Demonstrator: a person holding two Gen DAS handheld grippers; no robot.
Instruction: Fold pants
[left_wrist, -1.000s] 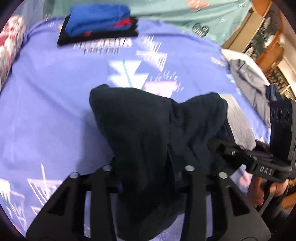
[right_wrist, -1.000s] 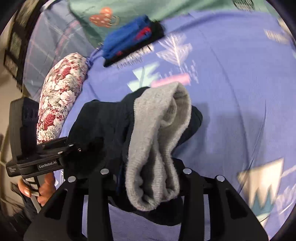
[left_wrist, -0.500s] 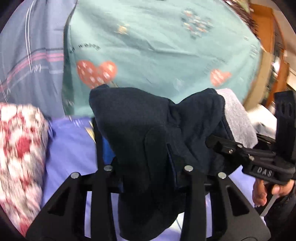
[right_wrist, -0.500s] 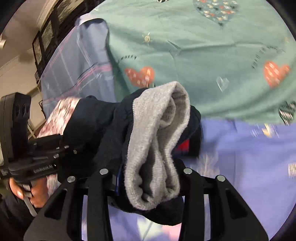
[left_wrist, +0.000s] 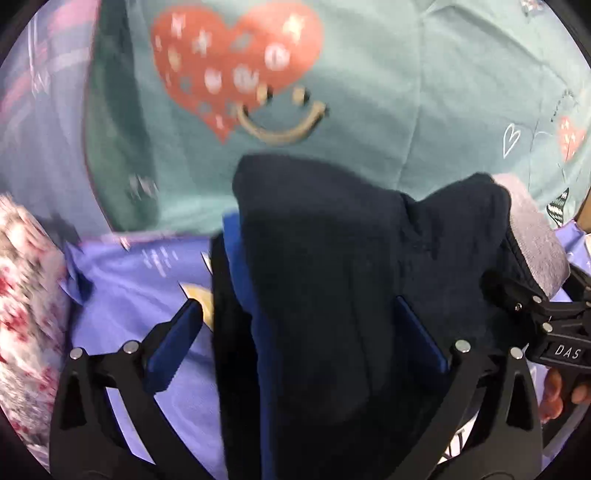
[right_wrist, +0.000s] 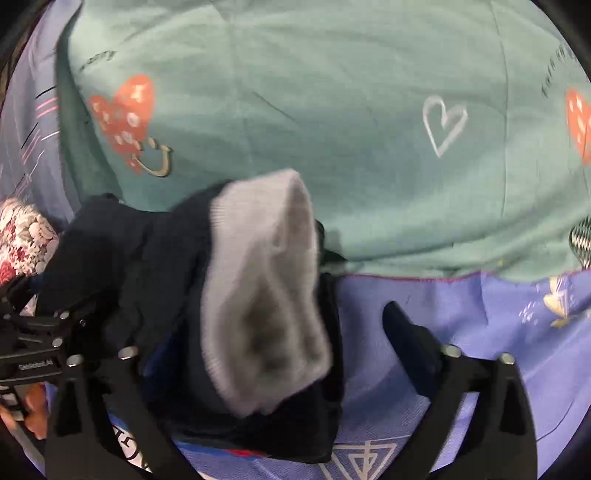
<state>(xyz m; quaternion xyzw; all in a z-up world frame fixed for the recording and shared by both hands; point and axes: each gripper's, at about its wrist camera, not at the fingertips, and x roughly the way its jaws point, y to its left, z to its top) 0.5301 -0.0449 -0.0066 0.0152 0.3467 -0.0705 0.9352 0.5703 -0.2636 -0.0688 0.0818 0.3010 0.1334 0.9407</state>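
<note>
The folded dark navy pants (left_wrist: 351, 295) with a grey waistband (right_wrist: 266, 302) lie on top of the stack of folded blue and black clothes (left_wrist: 240, 295) at the back of the bed. My left gripper (left_wrist: 303, 332) is open, its blue pads either side of the bundle. My right gripper (right_wrist: 266, 332) is open too, fingers spread around the waistband end; its left finger is hidden behind cloth. Each gripper shows at the edge of the other's view.
A teal blanket (right_wrist: 332, 110) with red hearts rises just behind the stack. The purple patterned bedsheet (right_wrist: 480, 314) lies below. A floral pillow (left_wrist: 26, 295) is at the left.
Both grippers carried the pants forward to the stack by the teal blanket and have opened, letting the pants go onto it.
</note>
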